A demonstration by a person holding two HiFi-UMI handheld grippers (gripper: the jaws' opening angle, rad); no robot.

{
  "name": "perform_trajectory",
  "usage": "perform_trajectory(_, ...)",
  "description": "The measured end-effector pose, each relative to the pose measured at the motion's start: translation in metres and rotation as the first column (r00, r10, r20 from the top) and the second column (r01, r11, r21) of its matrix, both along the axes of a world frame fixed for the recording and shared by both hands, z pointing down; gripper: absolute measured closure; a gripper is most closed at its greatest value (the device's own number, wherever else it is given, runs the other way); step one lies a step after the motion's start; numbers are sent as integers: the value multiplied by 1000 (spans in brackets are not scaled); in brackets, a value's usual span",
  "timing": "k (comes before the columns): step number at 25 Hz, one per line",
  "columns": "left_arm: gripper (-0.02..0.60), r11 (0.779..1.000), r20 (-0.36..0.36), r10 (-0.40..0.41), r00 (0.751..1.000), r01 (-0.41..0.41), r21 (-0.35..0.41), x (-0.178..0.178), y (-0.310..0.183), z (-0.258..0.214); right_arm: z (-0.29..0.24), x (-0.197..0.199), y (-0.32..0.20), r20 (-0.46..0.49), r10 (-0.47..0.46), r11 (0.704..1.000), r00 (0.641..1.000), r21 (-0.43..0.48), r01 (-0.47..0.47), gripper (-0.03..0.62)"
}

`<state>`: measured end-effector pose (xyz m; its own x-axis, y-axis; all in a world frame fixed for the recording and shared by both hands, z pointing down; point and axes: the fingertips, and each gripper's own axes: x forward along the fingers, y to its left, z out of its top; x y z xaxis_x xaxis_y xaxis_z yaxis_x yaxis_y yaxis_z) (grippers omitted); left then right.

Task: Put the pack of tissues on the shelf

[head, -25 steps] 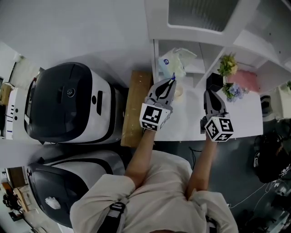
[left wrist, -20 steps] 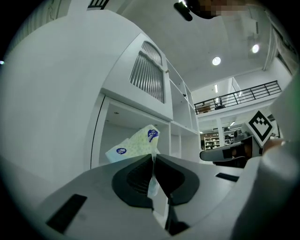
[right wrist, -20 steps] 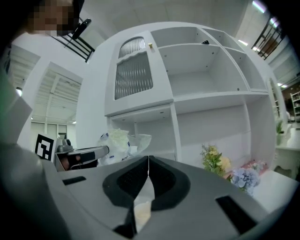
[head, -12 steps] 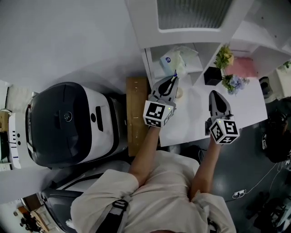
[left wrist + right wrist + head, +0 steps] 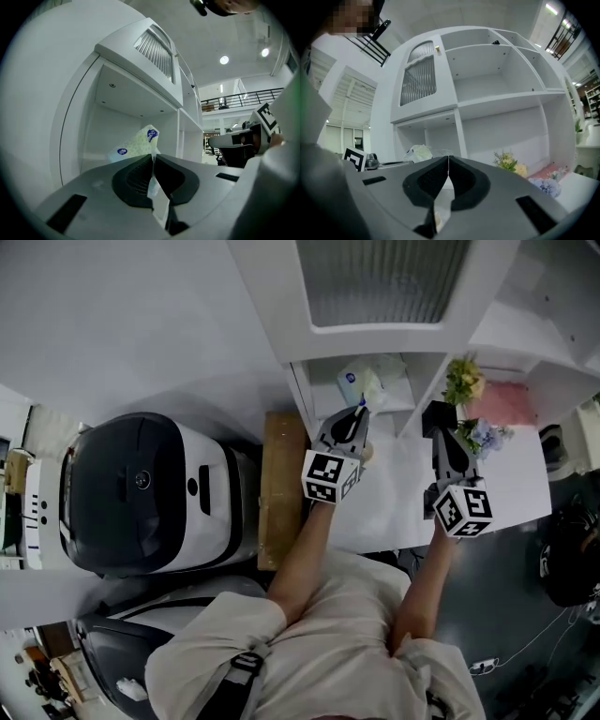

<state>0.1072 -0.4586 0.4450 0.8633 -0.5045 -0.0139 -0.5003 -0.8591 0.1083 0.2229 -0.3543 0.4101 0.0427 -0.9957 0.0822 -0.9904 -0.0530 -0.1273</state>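
Head view: at centre frame the left gripper (image 5: 360, 410) points into the lower left compartment of the white shelf (image 5: 292, 395). Its fingers (image 5: 136, 176) are pinched tight on a thin edge of the pack of tissues (image 5: 359, 383), which is tilted inside that compartment. Further right, the right gripper (image 5: 439, 434) hovers over the tabletop (image 5: 394, 493), fingers together on nothing, near the flowers (image 5: 464, 379).

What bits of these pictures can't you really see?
- Left gripper view: the left gripper, shut on the pack of tissues, hides the pack's bottom, so I can't tell whether it rests on the shelf.
- Head view: the print on the pack is too small to read.
- Head view: the right gripper covers part of the black pot.
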Motion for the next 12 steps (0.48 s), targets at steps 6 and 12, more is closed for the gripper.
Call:
perform_trajectory(6, 569, 996, -11, -84, 996, 84, -6, 16, -17, 2, -16, 11, -7, -35, -63, 998, 997, 26, 64, 525)
perform_trajectory(12, 569, 988, 62, -156, 986, 157, -12, 38, -22, 26, -24, 32, -8, -44, -96, 994, 994, 43, 97, 525)
